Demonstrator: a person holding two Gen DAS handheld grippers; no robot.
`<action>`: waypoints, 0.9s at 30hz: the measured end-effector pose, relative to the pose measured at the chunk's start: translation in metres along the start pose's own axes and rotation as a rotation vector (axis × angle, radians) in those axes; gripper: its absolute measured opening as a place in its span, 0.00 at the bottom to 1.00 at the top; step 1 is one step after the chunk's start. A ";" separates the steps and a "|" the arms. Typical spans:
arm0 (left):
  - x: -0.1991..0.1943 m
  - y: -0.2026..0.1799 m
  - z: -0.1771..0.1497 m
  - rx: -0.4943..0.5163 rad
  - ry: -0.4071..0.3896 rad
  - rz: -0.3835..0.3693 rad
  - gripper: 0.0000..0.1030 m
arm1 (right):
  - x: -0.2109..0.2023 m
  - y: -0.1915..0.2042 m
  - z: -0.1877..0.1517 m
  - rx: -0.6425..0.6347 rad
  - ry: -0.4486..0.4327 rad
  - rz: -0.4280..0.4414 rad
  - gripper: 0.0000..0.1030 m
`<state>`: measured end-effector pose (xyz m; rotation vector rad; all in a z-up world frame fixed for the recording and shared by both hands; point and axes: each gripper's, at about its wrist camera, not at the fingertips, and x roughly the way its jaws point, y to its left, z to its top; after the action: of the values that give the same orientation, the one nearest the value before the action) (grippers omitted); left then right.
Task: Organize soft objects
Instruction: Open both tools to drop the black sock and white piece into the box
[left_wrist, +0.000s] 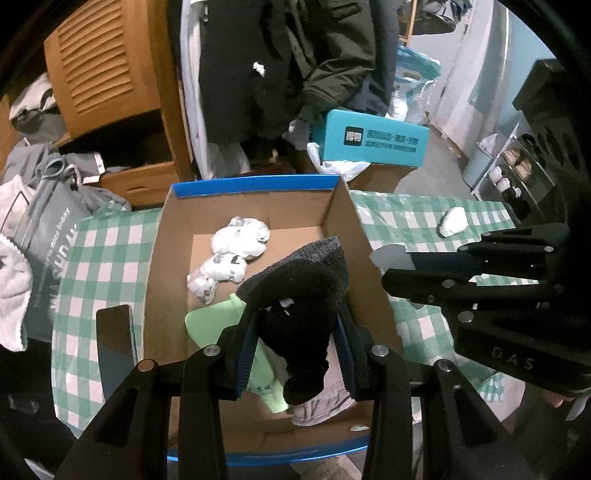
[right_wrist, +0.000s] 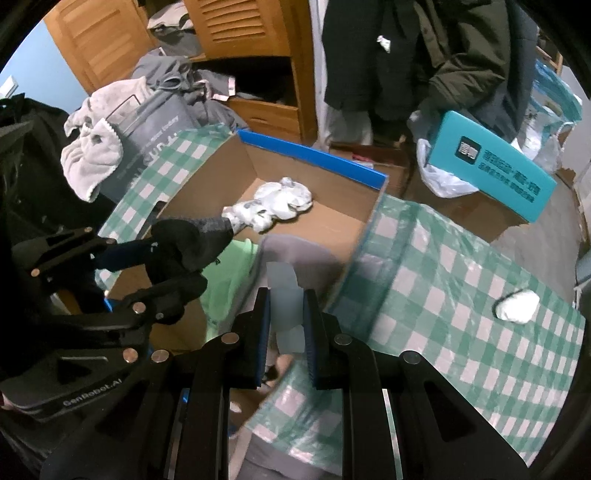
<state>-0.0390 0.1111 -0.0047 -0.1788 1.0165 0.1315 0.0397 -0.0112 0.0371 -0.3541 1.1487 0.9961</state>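
Cluttered bedroom corner, green-and-white checked tablecloth (left_wrist: 413, 218) as the work surface, open cardboard box (left_wrist: 162, 266) with a blue rim sitting on it. Black sock (left_wrist: 306, 291) with a grey cuff is pinched between the pads of the left gripper (left_wrist: 295, 328), hanging over the box interior, toe end drooping down toward the near wall of the box. From the right wrist view the same sock (right_wrist: 192, 240) and left gripper (right_wrist: 162, 258) sit over the box's left side.

Inside the box: bundle of white patterned socks (left_wrist: 232, 254) toward the far wall, light green cloth (left_wrist: 218, 317) directly under the held sock, pale grey garment (left_wrist: 325, 402) at the near wall.

Right gripper (right_wrist: 286, 314) has its jaws drawn in narrow, clamped on a thin translucent whitish piece (right_wrist: 284, 291) (looks like film or plastic, cannot tell which), just above the box's right wall; from the left wrist view it (left_wrist: 391, 262) reaches in from the right of the box.

White balled sock (right_wrist: 517, 306) lies alone on the tablecloth, well apart from the box on its right. Teal carton (left_wrist: 369, 138) stands beyond the box's far right corner, dark jackets (left_wrist: 288, 55) hang behind the box, wooden louvred cabinet (left_wrist: 107, 59) and grey printed bag (left_wrist: 48, 236) to the box's left.
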 end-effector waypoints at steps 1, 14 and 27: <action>-0.001 0.002 0.000 -0.002 -0.001 0.002 0.39 | 0.002 0.003 0.002 -0.003 0.004 0.003 0.15; 0.015 0.021 -0.003 -0.053 0.048 0.045 0.42 | 0.028 0.012 0.011 -0.003 0.048 0.030 0.17; 0.012 0.021 -0.003 -0.071 0.041 0.046 0.59 | 0.025 -0.004 0.009 0.040 0.036 0.029 0.34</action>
<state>-0.0387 0.1310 -0.0182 -0.2240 1.0575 0.2063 0.0504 0.0047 0.0181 -0.3249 1.2073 0.9938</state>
